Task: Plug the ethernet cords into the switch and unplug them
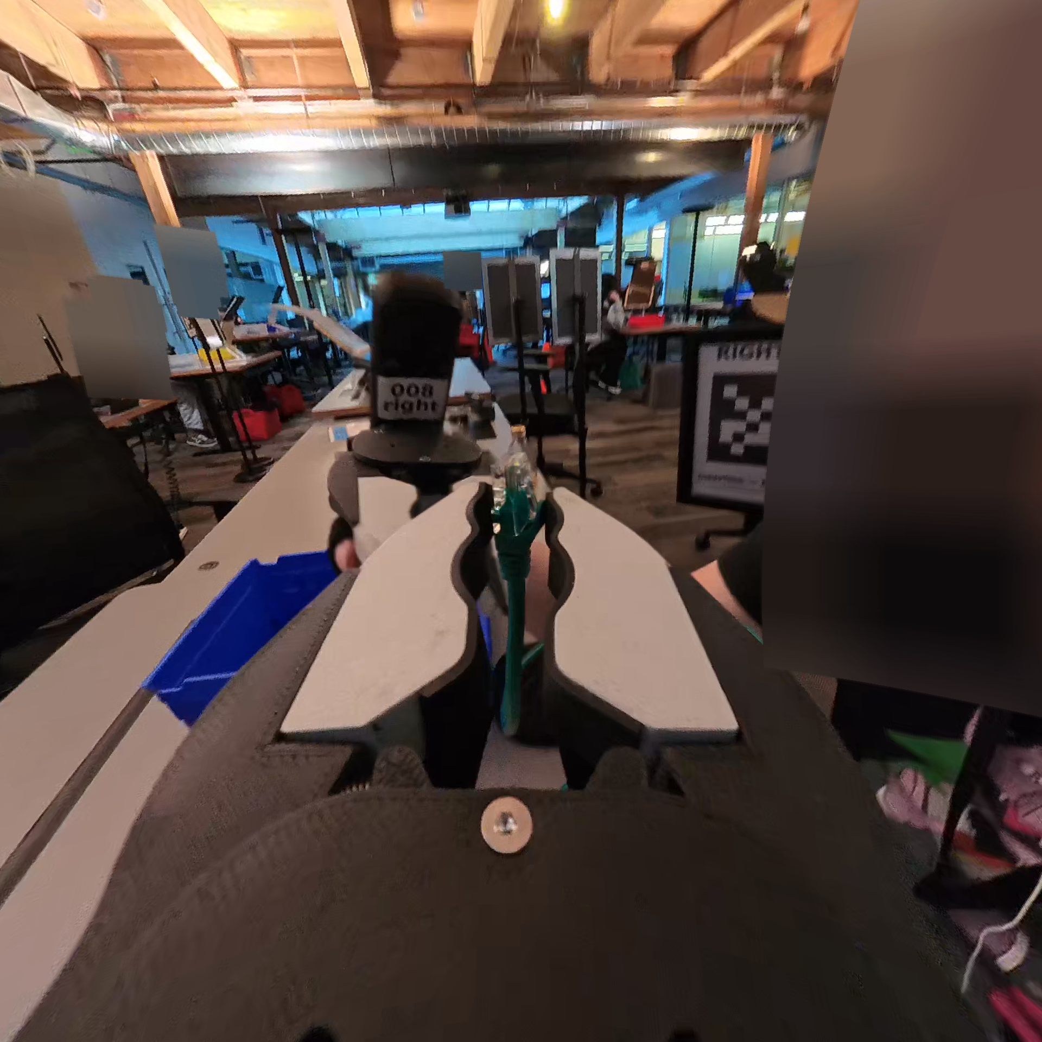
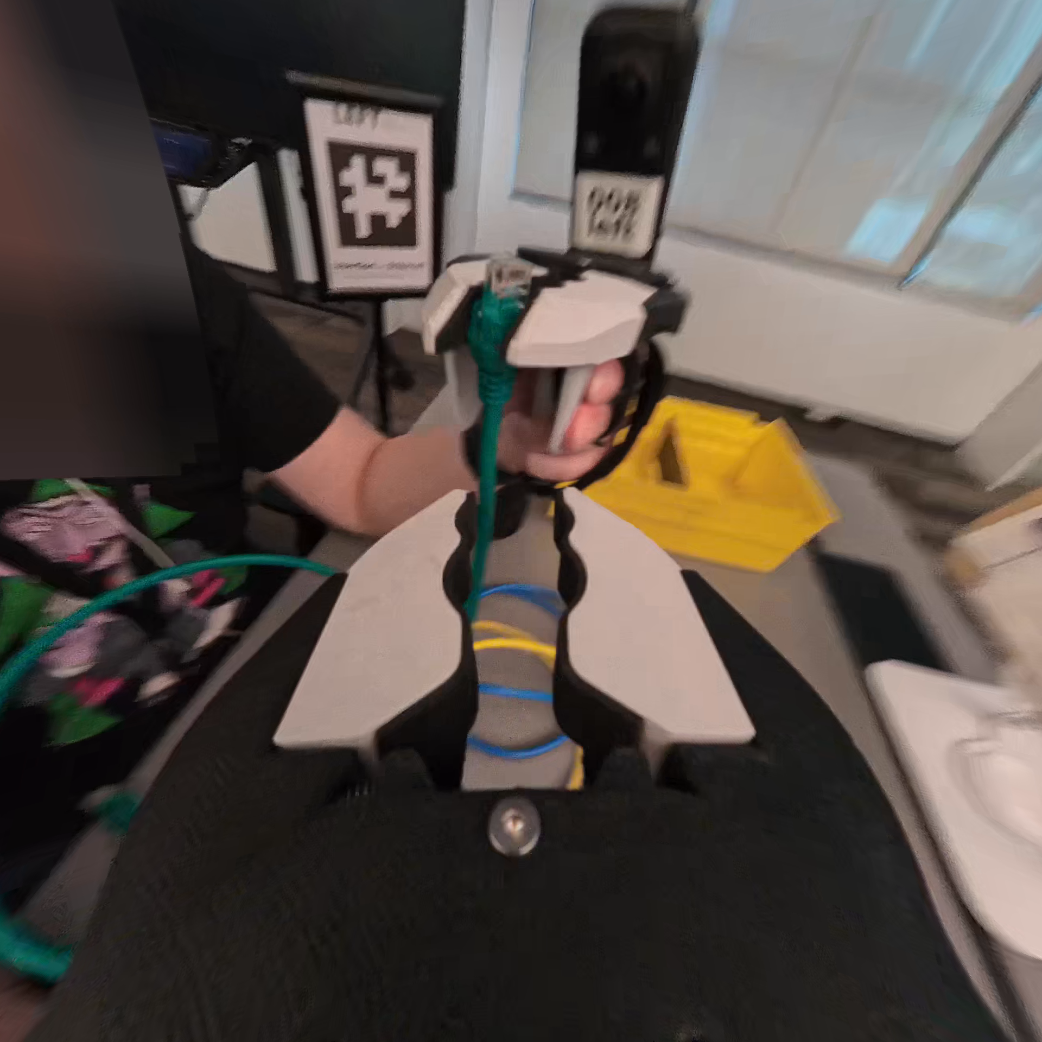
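Note:
My left gripper point(image 1: 516, 496) is shut on a green ethernet cord point(image 1: 516, 592) just behind its clear plug point(image 1: 516, 468), which points up and away. The right wrist view shows the same grip from the front: left gripper point(image 2: 507, 285), plug point(image 2: 507, 276), green cord point(image 2: 488, 394) hanging down. My right gripper point(image 2: 514, 499) is open, and the cord runs down through its gap, close to the left finger point(image 2: 394, 620). The cord then loops off to the left. The right gripper's body point(image 1: 414, 451) faces me in the left wrist view. No switch is in view.
Blue cord point(image 2: 519, 591) and yellow cord point(image 2: 507, 630) lie coiled on the grey table point(image 2: 733, 586) under my right gripper. A yellow bin point(image 2: 705, 485) stands behind, and a white object point(image 2: 958, 789) lies at the right. A blue bin point(image 1: 237, 626) sits on the long table point(image 1: 84, 665). Left tips to right tips: about 5 centimetres.

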A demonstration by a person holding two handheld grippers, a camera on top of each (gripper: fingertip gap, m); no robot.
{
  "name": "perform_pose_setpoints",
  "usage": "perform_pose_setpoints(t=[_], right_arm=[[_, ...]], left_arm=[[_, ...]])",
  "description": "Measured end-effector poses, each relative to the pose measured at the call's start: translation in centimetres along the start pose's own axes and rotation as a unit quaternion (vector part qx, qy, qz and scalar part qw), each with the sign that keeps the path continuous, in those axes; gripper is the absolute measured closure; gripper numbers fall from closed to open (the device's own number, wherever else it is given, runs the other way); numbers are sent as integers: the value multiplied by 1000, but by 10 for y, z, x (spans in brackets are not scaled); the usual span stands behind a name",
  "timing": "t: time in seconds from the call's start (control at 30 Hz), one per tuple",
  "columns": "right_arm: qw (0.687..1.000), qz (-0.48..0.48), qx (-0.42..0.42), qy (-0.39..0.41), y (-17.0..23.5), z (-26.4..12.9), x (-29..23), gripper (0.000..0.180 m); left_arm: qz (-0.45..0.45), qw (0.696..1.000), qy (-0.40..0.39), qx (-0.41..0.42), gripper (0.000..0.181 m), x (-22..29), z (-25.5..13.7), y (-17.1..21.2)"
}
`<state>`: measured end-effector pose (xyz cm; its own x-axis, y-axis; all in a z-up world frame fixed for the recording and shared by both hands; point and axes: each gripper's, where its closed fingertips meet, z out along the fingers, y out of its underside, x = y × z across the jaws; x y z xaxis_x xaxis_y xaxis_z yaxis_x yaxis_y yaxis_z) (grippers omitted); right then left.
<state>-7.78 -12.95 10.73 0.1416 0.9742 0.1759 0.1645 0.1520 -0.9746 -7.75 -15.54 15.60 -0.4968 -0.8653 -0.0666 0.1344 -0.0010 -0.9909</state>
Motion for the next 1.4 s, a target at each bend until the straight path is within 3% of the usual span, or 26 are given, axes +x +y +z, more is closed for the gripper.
perform_pose_setpoints(t=[0.1, 0.17, 0.23, 0.27, 0.33, 0.4, 0.47, 0.63, 0.8, 0.87, 1.0, 1.17, 1.23, 1.33, 1.4], right_arm=[[972, -127, 88, 177, -31, -34, 32, 145], [904, -230, 137, 335, -50, -63, 54, 158], [821, -335, 142, 439, -55, -69, 58, 149], [797, -377, 120, 455, -50, -57, 58, 145], [779, -413, 68, 466, -36, -26, 64, 134], [755, -429, 87, 488, -35, -5, 58, 127], [749, -445, 112, 477, -34, 18, 45, 128], [759, -407, 181, 476, -44, 35, 25, 136], [798, -240, 311, 457, -54, 16, 27, 139], [805, -247, 265, 470, -46, 20, 40, 141], [797, -370, 130, 459, -26, 40, 48, 148], [723, -522, 88, 444, -31, 54, 19, 143], [707, -553, 70, 435, -31, 61, 13, 154], [647, -639, 9, 416, -27, 65, 10, 156], [650, -651, -35, 391, -23, 66, 12, 156]], left_arm=[[-34, 998, -14, 49, 165, 6, -5, -25], [-76, 993, -11, 87, 165, 11, -8, -39], [-101, 988, -22, 117, 165, 8, -11, -48], [-110, 985, -32, 130, 165, 5, -14, -50], [-144, 976, -41, 159, 166, -4, -19, -53], [-169, 969, -59, 170, 166, -17, -22, -50], [-175, 965, -94, 170, 167, -32, -27, -43], [-191, 956, -122, 185, 166, -50, -34, -37], [-202, 939, -148, 237, 167, -61, -50, -44], [-237, 930, -116, 257, 167, -57, -52, -48], [-283, 913, -84, 280, 167, -56, -51, -49], [-326, 894, -79, 297, 167, -65, -53, -42], [-349, 888, -67, 290, 167, -65, -51, -40], [-361, 891, -88, 261, 166, -69, -47, -29], [-371, 892, -103, 238, 166, -74, -43, -19]])
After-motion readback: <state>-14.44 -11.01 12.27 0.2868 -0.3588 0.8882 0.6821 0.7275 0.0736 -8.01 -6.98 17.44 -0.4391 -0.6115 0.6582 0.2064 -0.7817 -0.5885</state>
